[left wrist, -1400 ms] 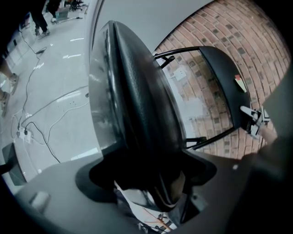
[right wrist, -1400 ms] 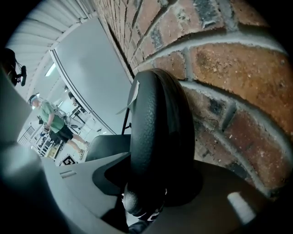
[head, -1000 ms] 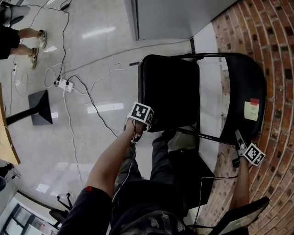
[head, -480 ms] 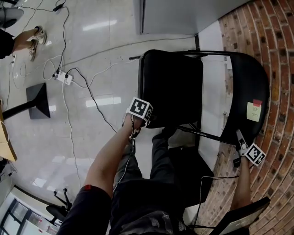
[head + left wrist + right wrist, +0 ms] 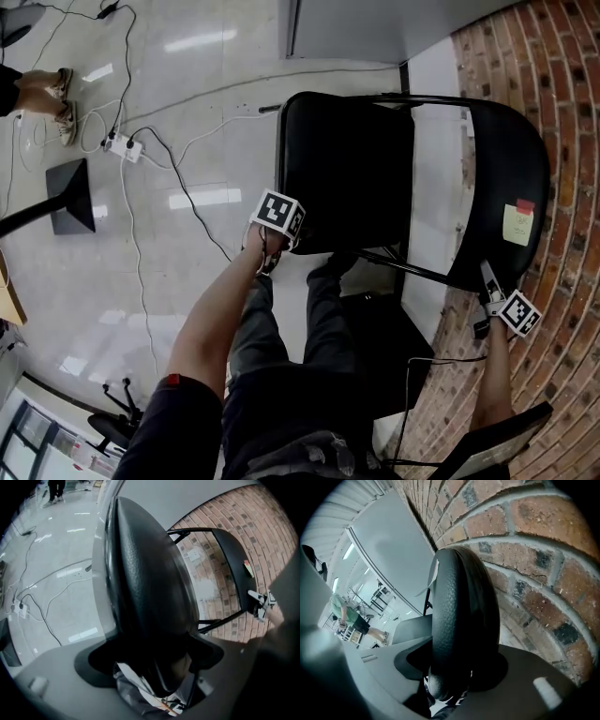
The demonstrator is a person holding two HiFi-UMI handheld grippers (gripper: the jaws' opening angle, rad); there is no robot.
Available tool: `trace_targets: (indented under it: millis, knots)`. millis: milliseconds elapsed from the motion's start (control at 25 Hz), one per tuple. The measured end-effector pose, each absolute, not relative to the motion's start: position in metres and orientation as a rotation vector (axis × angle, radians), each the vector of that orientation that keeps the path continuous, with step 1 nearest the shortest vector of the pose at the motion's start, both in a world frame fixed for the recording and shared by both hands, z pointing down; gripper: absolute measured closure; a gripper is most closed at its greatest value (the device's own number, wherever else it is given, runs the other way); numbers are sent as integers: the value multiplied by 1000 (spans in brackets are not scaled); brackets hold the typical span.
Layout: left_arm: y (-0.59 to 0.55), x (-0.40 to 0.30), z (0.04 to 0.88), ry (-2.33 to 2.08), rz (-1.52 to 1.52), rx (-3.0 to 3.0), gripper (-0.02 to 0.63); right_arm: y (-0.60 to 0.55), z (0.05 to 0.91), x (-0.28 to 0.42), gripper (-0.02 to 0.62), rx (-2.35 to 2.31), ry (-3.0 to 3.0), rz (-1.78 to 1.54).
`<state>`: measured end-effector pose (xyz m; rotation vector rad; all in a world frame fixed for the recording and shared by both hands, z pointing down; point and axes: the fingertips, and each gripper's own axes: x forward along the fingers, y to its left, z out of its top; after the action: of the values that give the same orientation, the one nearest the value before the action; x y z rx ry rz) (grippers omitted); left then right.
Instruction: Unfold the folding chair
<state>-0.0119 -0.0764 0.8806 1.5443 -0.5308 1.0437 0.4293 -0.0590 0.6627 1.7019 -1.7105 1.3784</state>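
The left gripper (image 5: 277, 246) is clamped on the near edge of the seat (image 5: 347, 173). The right gripper (image 5: 487, 292) is clamped on the rim of the backrest (image 5: 502, 178). Both sets of jaws sit partway apart around the padding. The folding chair (image 5: 412, 187) stands just beside the brick wall (image 5: 562, 112), with the backrest nearest it and the seat swung away. It is probably light but stiff: thin black tubing and grained, rounded vinyl pads. Those rims look like the surest hold. A glossy floor (image 5: 187, 122) lies farther from the wall.

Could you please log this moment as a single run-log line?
step: unfold | left gripper: shut on seat front edge | right gripper: shut on backrest edge | folding chair: partly open
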Motion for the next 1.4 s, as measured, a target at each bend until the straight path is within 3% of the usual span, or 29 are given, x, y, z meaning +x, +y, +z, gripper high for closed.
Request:
trace_targets:
  millis: [1400]
  knots:
    - [-75, -67, 920, -538, 924, 1606, 143, -57, 646, 346, 428, 1733, -1745, 1238]
